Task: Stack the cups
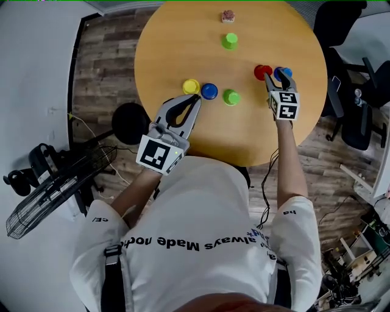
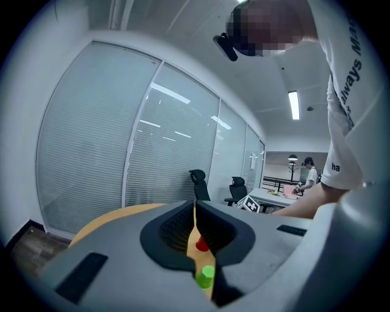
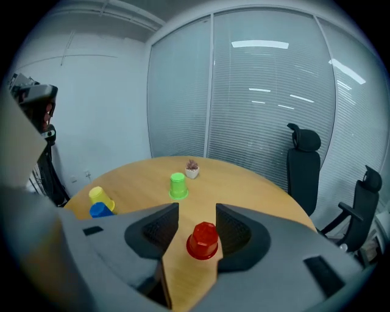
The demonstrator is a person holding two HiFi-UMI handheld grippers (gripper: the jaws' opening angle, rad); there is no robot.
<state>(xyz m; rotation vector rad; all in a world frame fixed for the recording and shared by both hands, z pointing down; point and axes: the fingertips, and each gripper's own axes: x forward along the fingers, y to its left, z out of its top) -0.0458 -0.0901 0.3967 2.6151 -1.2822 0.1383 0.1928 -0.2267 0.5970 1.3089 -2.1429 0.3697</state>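
Several upside-down cups stand on the round wooden table. A red cup shows in the gap between the jaws of my right gripper, which is open and touches nothing. A blue cup sits right beside that gripper's right finger. My left gripper is shut and empty, just short of a yellow cup and a second blue cup. A green cup stands to their right. Another green cup stands farther back.
A small potted plant sits at the table's far edge. Black office chairs stand to the right and a black fan lies on the floor to the left. Glass walls with blinds surround the room.
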